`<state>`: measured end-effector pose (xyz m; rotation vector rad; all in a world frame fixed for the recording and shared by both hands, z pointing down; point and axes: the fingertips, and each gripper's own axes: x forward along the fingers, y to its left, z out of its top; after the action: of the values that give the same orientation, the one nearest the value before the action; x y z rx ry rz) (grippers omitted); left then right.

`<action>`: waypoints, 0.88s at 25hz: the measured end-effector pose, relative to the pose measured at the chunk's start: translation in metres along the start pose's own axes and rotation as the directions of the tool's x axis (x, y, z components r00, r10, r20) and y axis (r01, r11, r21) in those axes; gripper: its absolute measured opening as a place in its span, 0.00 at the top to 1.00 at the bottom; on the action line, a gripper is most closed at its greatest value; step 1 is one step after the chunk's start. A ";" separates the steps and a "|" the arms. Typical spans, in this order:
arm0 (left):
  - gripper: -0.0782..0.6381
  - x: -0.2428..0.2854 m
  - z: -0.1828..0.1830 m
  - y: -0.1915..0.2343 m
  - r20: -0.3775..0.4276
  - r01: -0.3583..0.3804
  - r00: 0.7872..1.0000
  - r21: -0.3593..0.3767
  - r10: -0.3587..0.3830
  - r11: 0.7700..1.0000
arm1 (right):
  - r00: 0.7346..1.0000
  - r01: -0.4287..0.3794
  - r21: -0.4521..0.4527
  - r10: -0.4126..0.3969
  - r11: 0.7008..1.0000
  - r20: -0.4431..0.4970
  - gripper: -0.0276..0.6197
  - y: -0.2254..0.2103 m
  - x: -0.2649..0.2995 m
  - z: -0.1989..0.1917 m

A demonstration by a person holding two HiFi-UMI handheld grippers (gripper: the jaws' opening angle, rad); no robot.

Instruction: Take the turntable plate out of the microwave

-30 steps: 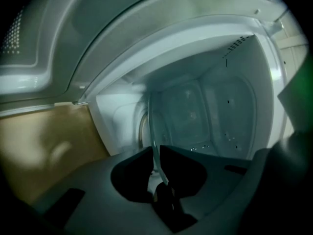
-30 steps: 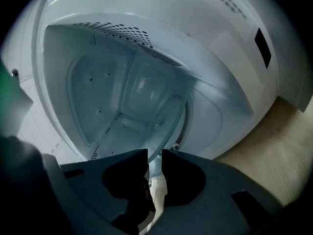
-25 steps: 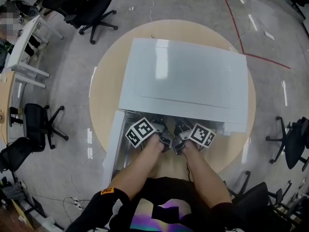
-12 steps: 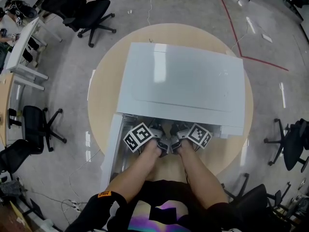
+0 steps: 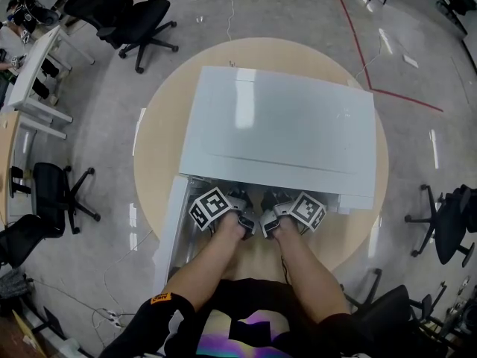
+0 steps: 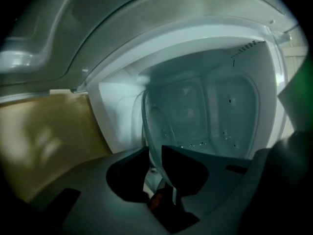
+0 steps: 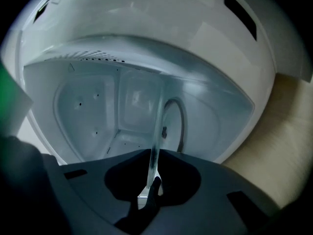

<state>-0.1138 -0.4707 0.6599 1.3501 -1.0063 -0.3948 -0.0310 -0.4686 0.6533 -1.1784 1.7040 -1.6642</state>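
Turntable plate (image 7: 157,116) in gripper views only, right claw (image 7: 152,155) clamped on it, left claw (image 6: 155,153) opening round it

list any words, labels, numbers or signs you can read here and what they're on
No text can be read in any view.
Orange patch on the black sleeve: print too small to read.
Black-and-white square-marker cubes: coded patterns, no letters.
White microwave and clear glass turntable plate: no label showing.
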 end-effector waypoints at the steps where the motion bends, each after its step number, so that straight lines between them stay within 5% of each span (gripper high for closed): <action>1: 0.74 0.001 0.001 -0.001 0.002 0.003 1.000 0.002 -0.003 1.000 | 1.000 -0.001 -0.002 0.001 1.000 0.000 0.87 0.001 0.000 0.001; 22: 0.74 -0.041 -0.018 -0.036 0.083 0.054 0.995 0.064 -0.059 0.997 | 0.997 -0.081 -0.098 0.080 0.992 -0.006 0.86 0.038 -0.042 -0.008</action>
<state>-0.1116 -0.4367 0.6135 1.4293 -1.0596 -0.4706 -0.0258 -0.4337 0.6084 -1.1364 1.8291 -1.5501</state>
